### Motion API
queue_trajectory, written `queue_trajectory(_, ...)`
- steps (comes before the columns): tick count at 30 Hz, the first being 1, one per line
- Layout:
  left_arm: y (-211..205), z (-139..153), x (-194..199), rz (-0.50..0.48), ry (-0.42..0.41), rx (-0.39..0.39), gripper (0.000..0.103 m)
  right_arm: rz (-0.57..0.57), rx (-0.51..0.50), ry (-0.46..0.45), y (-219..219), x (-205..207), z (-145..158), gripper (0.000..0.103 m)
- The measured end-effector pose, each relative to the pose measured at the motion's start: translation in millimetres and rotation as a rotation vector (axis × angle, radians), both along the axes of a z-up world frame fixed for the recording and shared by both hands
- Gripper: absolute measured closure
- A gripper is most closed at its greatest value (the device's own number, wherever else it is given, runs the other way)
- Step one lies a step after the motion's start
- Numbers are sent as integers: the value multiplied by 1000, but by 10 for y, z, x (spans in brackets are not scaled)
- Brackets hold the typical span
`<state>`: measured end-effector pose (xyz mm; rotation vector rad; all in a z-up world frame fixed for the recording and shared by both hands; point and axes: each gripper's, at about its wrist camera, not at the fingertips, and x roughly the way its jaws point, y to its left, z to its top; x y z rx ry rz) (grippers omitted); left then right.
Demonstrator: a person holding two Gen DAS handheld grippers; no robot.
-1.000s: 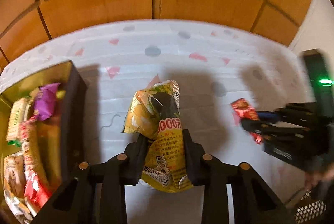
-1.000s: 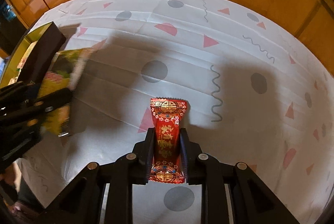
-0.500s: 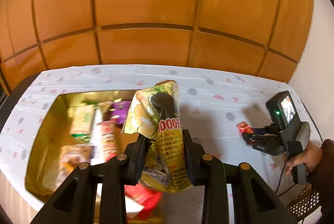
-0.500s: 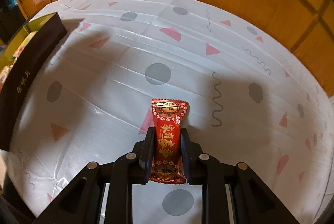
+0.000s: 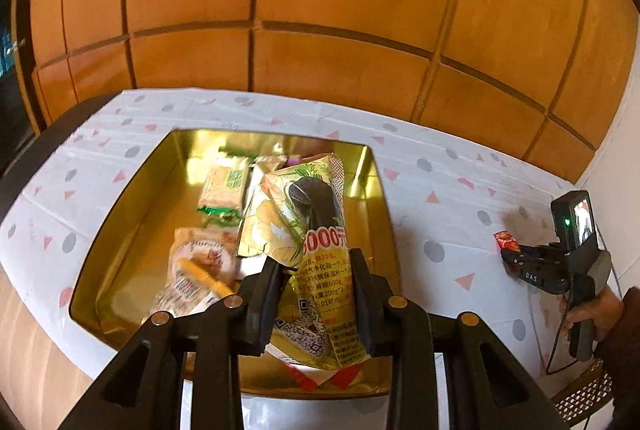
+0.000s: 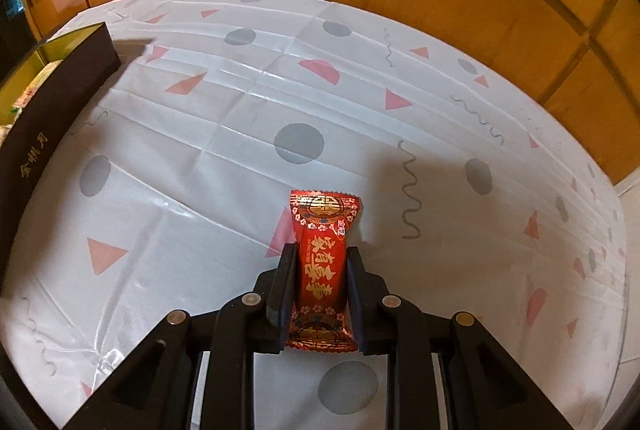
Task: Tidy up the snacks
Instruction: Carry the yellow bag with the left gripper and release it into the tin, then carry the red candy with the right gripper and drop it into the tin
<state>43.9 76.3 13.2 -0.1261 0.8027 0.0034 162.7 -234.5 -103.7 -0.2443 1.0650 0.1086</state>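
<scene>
My left gripper [image 5: 316, 266] is shut on a yellow snack packet [image 5: 308, 230] and holds it above the gold-lined box [image 5: 132, 197], near the box's right side. Several wrapped snacks [image 5: 224, 185] lie inside the box. My right gripper [image 6: 320, 262] is shut on a red candy packet [image 6: 322, 262] and holds it just above the white patterned tablecloth [image 6: 200, 157]. The right gripper also shows in the left wrist view [image 5: 516, 256], to the right of the box, with the red packet [image 5: 505, 241] in it. The box's dark outer wall [image 6: 56, 97] is at the far left of the right wrist view.
An orange panelled wall [image 5: 320, 9] runs behind the table. A person's hand [image 5: 588, 310] holds the right gripper's handle at the right edge. A metal mesh item [image 5: 584, 394] sits low at the right. The table's front edge lies below the box.
My left gripper has risen and moved left with the yellow packet, from over the cloth beside the box to above the box. My right gripper has held the red packet nearly still.
</scene>
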Motion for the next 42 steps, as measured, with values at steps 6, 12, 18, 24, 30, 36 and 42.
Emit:
queue_trajectory(6, 367, -97, 39, 56, 34, -119, 71, -30, -14, -24, 47, -59, 8, 81)
queue_trajectory(12, 446, -90, 234, 39, 48, -266, 71, -38, 5, -21, 42, -54, 25, 81)
queue_trajectory(18, 190, -171, 615, -21, 73, -259, 70, -52, 21, -27, 18, -55, 17, 81)
queue_trajectory(24, 76, -379, 873, -29, 132, -229, 63, -55, 32, -28, 2, -52, 16, 81)
queue_trajectory(30, 98, -287, 646, 7, 92, -132, 63, -54, 22, -29, 13, -52, 18, 81)
queue_trajectory(36, 168, -201, 379, 74, 73, -32, 63, -61, 4, -36, 38, -63, 12, 81)
queue_trajectory(42, 257, -139, 191, 113, 57, 8, 61, -90, 1, -23, 55, -57, 33, 82)
